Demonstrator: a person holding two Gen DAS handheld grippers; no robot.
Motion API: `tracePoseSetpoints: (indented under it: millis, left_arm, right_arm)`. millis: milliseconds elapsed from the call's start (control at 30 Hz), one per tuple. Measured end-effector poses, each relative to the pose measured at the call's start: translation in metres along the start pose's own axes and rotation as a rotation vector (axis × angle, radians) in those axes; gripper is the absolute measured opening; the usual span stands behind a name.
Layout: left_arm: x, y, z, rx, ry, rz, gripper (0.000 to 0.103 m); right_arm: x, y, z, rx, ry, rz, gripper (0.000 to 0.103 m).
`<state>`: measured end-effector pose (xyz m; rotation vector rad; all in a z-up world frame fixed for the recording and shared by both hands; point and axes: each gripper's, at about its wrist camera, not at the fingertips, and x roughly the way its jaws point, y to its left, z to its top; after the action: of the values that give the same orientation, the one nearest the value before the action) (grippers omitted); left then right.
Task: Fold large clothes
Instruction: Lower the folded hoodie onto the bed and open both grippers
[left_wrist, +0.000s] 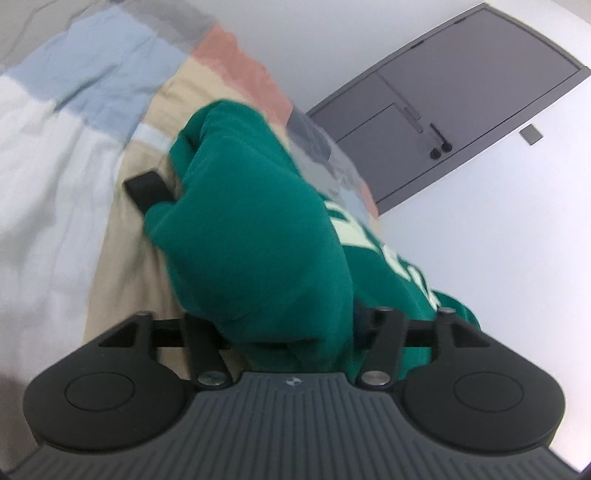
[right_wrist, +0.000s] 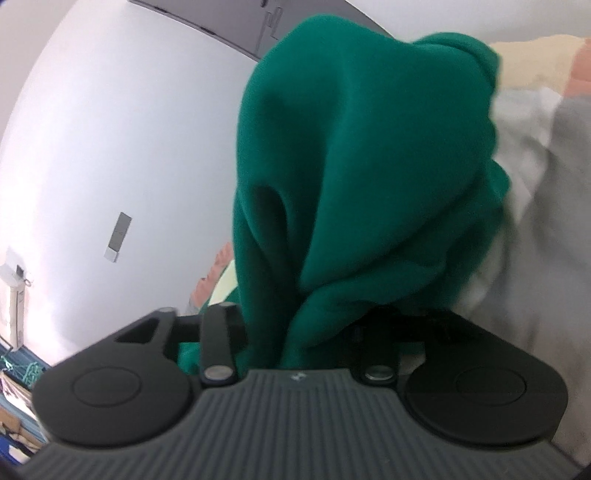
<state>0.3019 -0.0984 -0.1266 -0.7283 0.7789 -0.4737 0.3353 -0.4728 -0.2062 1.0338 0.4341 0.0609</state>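
A green sweatshirt (left_wrist: 255, 236) with pale lettering (left_wrist: 373, 240) is bunched over my left gripper (left_wrist: 207, 199). One black fingertip (left_wrist: 147, 186) sticks out at the cloth's left edge; the other finger is hidden under the fabric. The gripper looks shut on the cloth. In the right wrist view the same green sweatshirt (right_wrist: 362, 166) drapes over my right gripper (right_wrist: 332, 229) and hides both fingers. The cloth hangs lifted above a patchwork bed cover (left_wrist: 74, 122).
The bed cover has blue, white, beige and pink patches and also shows in the right wrist view (right_wrist: 535, 184). A grey door (left_wrist: 461, 96) is set in a white wall (left_wrist: 480, 258). A wall switch (right_wrist: 118, 236) and floor clutter (right_wrist: 18, 373) lie to the left.
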Motion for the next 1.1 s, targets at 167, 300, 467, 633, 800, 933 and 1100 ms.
tracePoseSetpoints:
  millis: [167, 300, 467, 633, 800, 933, 1100]
  left_arm:
    - [-0.024, -0.004, -0.012, 0.061, 0.0, 0.072, 0.076]
    - [-0.054, -0.019, -0.02, 0.171, -0.005, 0.162, 0.08]
    - [-0.1, -0.052, -0.023, 0.32, -0.035, 0.252, 0.08]
    - [-0.142, -0.097, -0.016, 0.429, -0.08, 0.264, 0.08]
    - [-0.183, -0.145, -0.011, 0.513, -0.136, 0.235, 0.08]
    - [-0.213, -0.18, -0.014, 0.587, -0.173, 0.225, 0.08]
    - [-0.249, -0.205, -0.023, 0.641, -0.211, 0.204, 0.08]
  right_arm:
    - [-0.023, 0.004, -0.005, -0.012, 0.006, -0.083, 0.072]
    - [-0.051, 0.012, -0.011, -0.051, -0.006, -0.125, 0.072]
    - [-0.096, 0.036, -0.011, -0.149, -0.045, -0.171, 0.072]
    - [-0.134, 0.091, -0.008, -0.288, -0.127, -0.143, 0.072]
    - [-0.172, 0.159, -0.006, -0.44, -0.197, -0.087, 0.072]
    - [-0.198, 0.213, -0.018, -0.569, -0.224, -0.051, 0.072]
    - [-0.217, 0.252, -0.045, -0.678, -0.222, -0.045, 0.072]
